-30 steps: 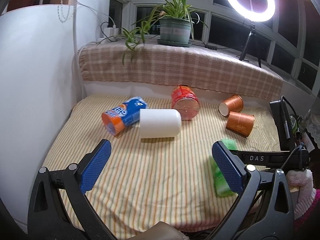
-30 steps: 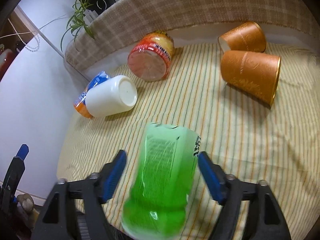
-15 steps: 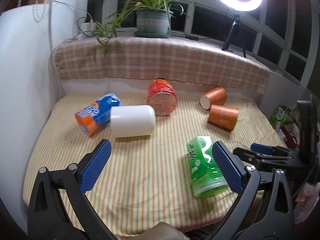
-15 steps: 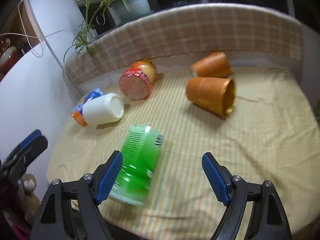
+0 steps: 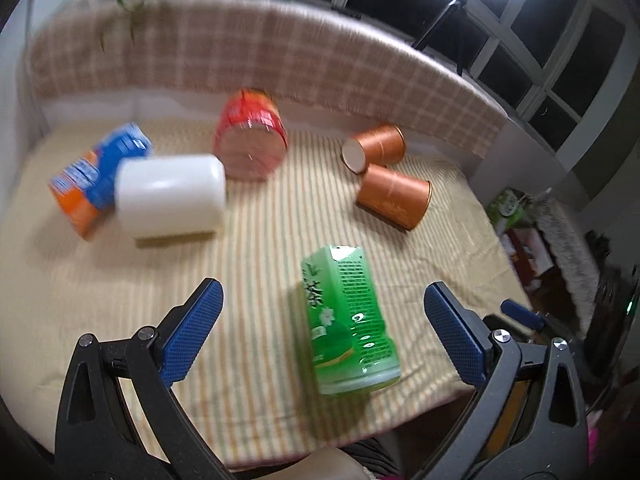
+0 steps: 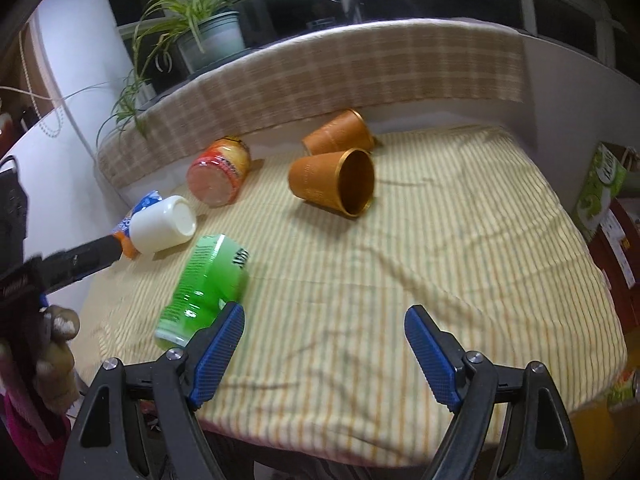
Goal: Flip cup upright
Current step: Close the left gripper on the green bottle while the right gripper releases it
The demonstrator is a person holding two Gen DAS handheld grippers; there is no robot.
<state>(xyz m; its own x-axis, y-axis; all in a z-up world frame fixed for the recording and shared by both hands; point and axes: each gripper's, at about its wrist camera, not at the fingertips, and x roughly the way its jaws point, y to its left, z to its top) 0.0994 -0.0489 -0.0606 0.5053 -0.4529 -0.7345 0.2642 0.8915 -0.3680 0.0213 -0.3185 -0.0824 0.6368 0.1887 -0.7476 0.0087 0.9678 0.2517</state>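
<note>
A yellow striped cloth covers the table below a plaid-draped sill. In the left wrist view, the left gripper gapes empty around a green plastic cup lying on its side, its label print unreadable. Beyond lie a white cylindrical cup and two orange paper cups.

In the right wrist view, the right gripper gapes empty, the green cup just left of its left pad.

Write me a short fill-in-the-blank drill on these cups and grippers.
1. The green cup lies on its ____.
2. Both the left gripper and the right gripper are ____.
3. The number of brown paper cups on the striped cloth is ____.

Missing words: side; open; two
</note>
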